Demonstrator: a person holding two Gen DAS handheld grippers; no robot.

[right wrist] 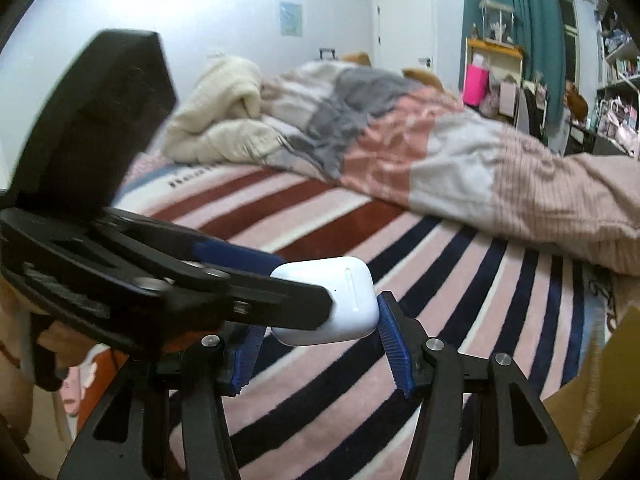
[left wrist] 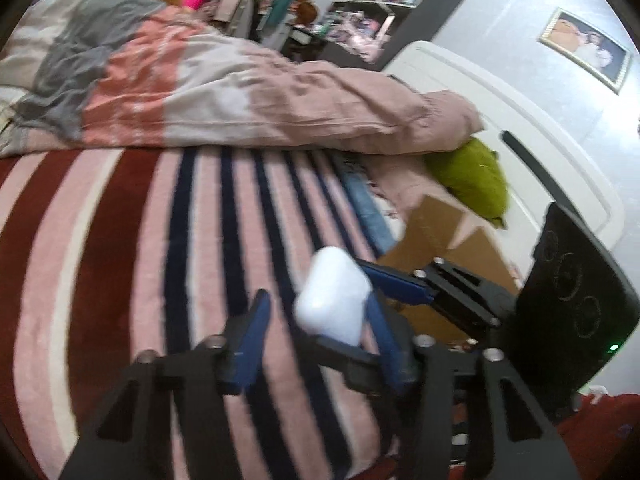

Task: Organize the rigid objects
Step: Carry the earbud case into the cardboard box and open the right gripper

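Note:
A white earbud case (left wrist: 334,294) (right wrist: 336,300) is held above the striped blanket. In the left wrist view the right gripper (left wrist: 360,304) comes in from the right and its blue fingers are shut on the case. My left gripper (left wrist: 316,320) is open, its blue fingers either side of the case, apart from it on the left. In the right wrist view the left gripper (right wrist: 280,284) comes in from the left and overlaps the case; the right gripper (right wrist: 320,344) sits under the case, its pads beside it.
A striped red, pink and navy blanket (left wrist: 160,240) covers the bed. A bunched duvet (left wrist: 240,88) lies behind. A cardboard box (left wrist: 448,240) and a green cushion (left wrist: 472,176) sit at the right by the white headboard (left wrist: 520,120).

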